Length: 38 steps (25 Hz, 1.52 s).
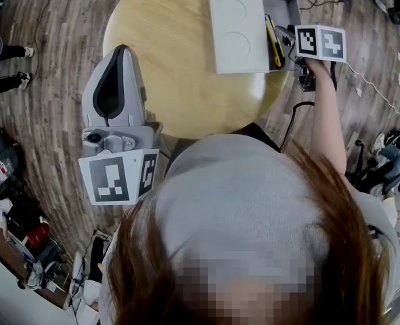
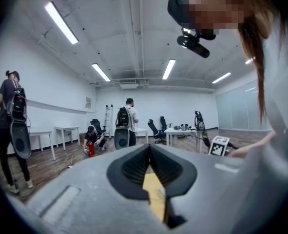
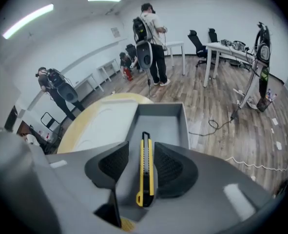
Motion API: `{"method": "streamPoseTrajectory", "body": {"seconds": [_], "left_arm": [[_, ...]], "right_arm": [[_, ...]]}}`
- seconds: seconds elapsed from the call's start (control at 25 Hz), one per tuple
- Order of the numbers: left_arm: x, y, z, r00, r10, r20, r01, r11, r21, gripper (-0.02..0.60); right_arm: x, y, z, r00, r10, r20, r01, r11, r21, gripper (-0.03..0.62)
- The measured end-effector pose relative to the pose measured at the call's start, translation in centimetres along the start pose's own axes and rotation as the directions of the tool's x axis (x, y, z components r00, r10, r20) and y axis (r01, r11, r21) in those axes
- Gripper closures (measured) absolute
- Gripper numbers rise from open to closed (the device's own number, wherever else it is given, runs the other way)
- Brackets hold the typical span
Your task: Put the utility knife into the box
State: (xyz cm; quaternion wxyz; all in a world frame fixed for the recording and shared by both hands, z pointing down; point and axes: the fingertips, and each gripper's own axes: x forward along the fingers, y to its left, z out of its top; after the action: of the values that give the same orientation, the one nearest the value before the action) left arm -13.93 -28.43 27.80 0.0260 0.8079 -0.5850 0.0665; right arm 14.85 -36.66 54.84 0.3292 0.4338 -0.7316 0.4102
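The utility knife (image 3: 144, 169) is shown lying flat on the floor of the grey box (image 3: 161, 109), lengthwise and parallel to its long walls. The right gripper (image 3: 141, 144) is held above it with the jaws spread wide. The knife is framed between the pads but is not pressed by them, so it is judged released. The left gripper (image 2: 150, 147) is closed and empty, well apart from the box.

The knife is judged light and stiff, with a smooth plastic body that may slip. A hold across the middle of the handle, on its flat sides, would be preferred. Whether the blade is out cannot be told.

Sideways room is limited by the box walls and by the white lid (image 1: 239, 29) just beside them. The box stands near the rim of the round surface (image 1: 172, 80). Clear room is available only upward.
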Motion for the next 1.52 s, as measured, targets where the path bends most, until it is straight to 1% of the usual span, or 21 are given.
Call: {"method": "streamPoseTrajectory", "body": {"seconds": [0.04,0.12,0.24,0.28,0.32,0.4,0.48,0.6,0.72,0.76,0.8,0.88,0.92,1.0,1.08,1.12,1.24,1.32,1.4,1.44,1.52], "left_arm": [[0.0,-0.1,0.0,1.000,-0.002,0.001,0.002,1.000,0.000,0.588],[-0.2,-0.4,0.1,1.000,-0.008,0.004,0.008,1.000,-0.001,0.588],[-0.1,-0.8,0.5,1.000,-0.024,0.018,0.024,1.000,0.005,0.588],[-0.1,-0.9,0.7,0.999,-0.030,0.023,0.030,1.000,0.007,0.588],[-0.1,-1.0,0.8,0.999,-0.035,0.027,0.035,0.999,0.009,0.588],[-0.2,-1.3,0.9,0.999,-0.041,0.032,0.041,0.999,0.013,0.588],[-0.4,-1.6,0.9,0.998,-0.043,0.037,0.043,0.999,0.018,0.588],[-0.7,-2.0,1.2,0.998,-0.046,0.047,0.045,0.999,0.020,0.588],[-1.0,-2.3,1.7,0.997,-0.053,0.059,0.052,0.998,0.023,0.588],[-1.1,-2.4,1.9,0.996,-0.055,0.065,0.053,0.998,0.023,0.588],[-1.1,-2.4,2.0,0.996,-0.056,0.070,0.055,0.998,0.022,0.588],[-1.2,-2.4,2.3,0.995,-0.057,0.078,0.056,0.998,0.021,0.588],[-1.3,-2.5,2.5,0.995,-0.056,0.082,0.055,0.998,0.022,0.588],[-1.5,-2.7,2.7,0.995,-0.053,0.086,0.051,0.998,0.024,0.588],[-1.8,-3.0,2.8,0.995,-0.049,0.089,0.047,0.999,0.027,0.588],[-1.8,-3.1,2.8,0.995,-0.048,0.089,0.045,0.999,0.029,0.588],[-1.9,-3.5,2.9,0.995,-0.041,0.090,0.038,0.999,0.034,0.588],[-2.0,-3.8,2.9,0.995,-0.035,0.094,0.031,0.999,0.037,0.588],[-2.2,-4.1,3.0,0.994,-0.027,0.103,0.023,0.999,0.039,0.588],[-2.3,-4.2,3.0,0.994,-0.024,0.108,0.019,0.999,0.039,0.588],[-2.5,-4.4,3.1,0.993,-0.018,0.119,0.013,0.999,0.038,0.588]], "right_arm": [[-1.1,0.6,0.9,0.998,0.014,0.057,-0.014,1.000,-0.006,0.436],[-3.4,2.1,2.6,0.985,0.066,0.162,-0.063,0.998,-0.025,0.454],[-6.7,4.0,4.7,0.944,0.129,0.303,-0.130,0.991,-0.018,0.455],[-8.0,4.5,5.5,0.925,0.137,0.354,-0.137,0.990,-0.027,0.463],[-9.3,4.9,6.3,0.904,0.139,0.404,-0.135,0.990,-0.039,0.490],[-11.9,5.9,7.5,0.861,0.145,0.488,-0.122,0.989,-0.078,0.507],[-14.4,6.9,8.5,0.819,0.161,0.550,-0.110,0.986,-0.124,0.510],[-17.9,8.7,9.6,0.748,0.201,0.633,-0.113,0.978,-0.177,0.546],[-20.9,10.8,10.4,0.682,0.251,0.687,-0.104,0.963,-0.248,0.548],[-21.7,11.5,10.6,0.661,0.271,0.700,-0.100,0.956,-0.276,0.579],[-22.5,12.2,10.8,0.640,0.292,0.711,-0.103,0.949,-0.298,0.589],[-23.7,12.9,10.9,0.604,0.323,0.729,-0.124,0.941,-0.315,0.589],[-24.1,13.0,10.9,0.590,0.328,0.738,-0.134,0.941,-0.311,0.589],[-24.7,13.0,10.4,0.565,0.332,0.755,-0.150,0.942,-0.301,0.589],[-25.4,13.3,10.1,0.541,0.346,0.766,-0.153,0.937,-0.315,0.589],[-25.7,13.5,9.9,0.533,0.354,0.768,-0.151,0.933,-0.326,0.589],[-26.0,14.0,9.5,0.523,0.379,0.764,-0.157,0.923,-0.350,0.589],[-26.1,14.4,9.4,0.510,0.402,0.760,-0.190,0.915,-0.356,0.589],[-26.0,15.1,9.2,0.497,0.441,0.748,-0.238,0.898,-0.371,0.589],[-26.0,15.4,9.0,0.493,0.457,0.740,-0.248,0.889,-0.384,0.589],[-26.3,16.0,8.8,0.488,0.474,0.733,-0.233,0.880,-0.414,0.589]]}}
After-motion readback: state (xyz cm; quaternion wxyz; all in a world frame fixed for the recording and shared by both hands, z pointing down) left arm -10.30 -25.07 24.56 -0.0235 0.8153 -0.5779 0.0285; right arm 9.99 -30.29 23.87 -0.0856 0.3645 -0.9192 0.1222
